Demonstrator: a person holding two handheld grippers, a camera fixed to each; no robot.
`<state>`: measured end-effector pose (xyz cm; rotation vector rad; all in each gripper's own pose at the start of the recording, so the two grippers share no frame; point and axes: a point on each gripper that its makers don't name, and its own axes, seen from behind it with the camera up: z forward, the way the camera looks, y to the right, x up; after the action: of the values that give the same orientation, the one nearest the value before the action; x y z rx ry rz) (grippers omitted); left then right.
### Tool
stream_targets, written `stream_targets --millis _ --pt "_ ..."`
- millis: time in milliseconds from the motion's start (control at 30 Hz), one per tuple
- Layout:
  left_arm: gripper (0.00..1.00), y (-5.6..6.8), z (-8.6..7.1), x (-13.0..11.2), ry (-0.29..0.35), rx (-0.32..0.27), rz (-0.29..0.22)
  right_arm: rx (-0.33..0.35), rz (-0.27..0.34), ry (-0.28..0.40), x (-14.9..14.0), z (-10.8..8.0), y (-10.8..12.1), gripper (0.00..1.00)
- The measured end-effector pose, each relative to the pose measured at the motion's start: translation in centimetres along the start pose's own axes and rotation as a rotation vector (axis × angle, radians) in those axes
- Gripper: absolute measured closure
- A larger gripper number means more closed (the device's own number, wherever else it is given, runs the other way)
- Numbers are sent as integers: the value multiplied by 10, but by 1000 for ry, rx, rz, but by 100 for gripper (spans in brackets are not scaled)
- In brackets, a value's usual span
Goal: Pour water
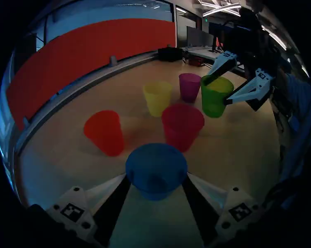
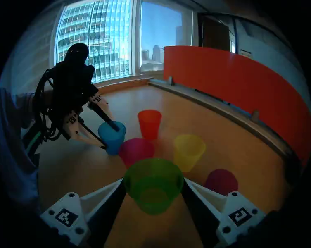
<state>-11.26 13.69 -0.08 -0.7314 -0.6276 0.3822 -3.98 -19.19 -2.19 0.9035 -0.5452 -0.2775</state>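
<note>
Wooden table (image 1: 238,153) runs before an orange partition (image 1: 93,45), with 6 plastic cups grouped mid-frame. At lower centre of the left gripper view, the left gripper (image 1: 156,180) pinches the blue cup (image 1: 156,167), both fingers pressed on its sides. At lower centre of the right gripper view, the right gripper (image 2: 153,188) clamps the green cup (image 2: 153,180) likewise. Both cups look thin, light, squashy and probably slick, so a gentle hold high on the wall suits. Each gripper reaches forward, roughly level, with its cup upright. Red cup (image 1: 105,132), yellow cup (image 1: 157,97), pink cup (image 1: 182,126) and purple cup (image 1: 189,86) stand between them. Whether any holds water cannot be told.
</note>
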Motion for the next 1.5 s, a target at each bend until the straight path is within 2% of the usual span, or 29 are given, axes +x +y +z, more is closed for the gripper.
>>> stream_targets --millis 467,533,600,667,900,1500 --pt "15 -1 -2 -13 -22 -3 -9 -3 -3 -11 -6 5 -4 9" --pt "13 0 -2 -15 -32 -5 -12 -4 -5 -14 -7 6 -4 9" --pt "3 1 -2 -17 -43 -7 -19 -6 -7 -17 -9 7 -4 9" --pt "0 0 -3 -21 -59 -5 -32 -6 -8 -20 -11 8 -5 9" --pt "0 1 -9 -28 -68 -5 -57 -9 -16 -36 -21 14 -7 9" --pt "0 3 -25 -40 -57 17 -62 -11 -6 -41 -35 23 -10 9"
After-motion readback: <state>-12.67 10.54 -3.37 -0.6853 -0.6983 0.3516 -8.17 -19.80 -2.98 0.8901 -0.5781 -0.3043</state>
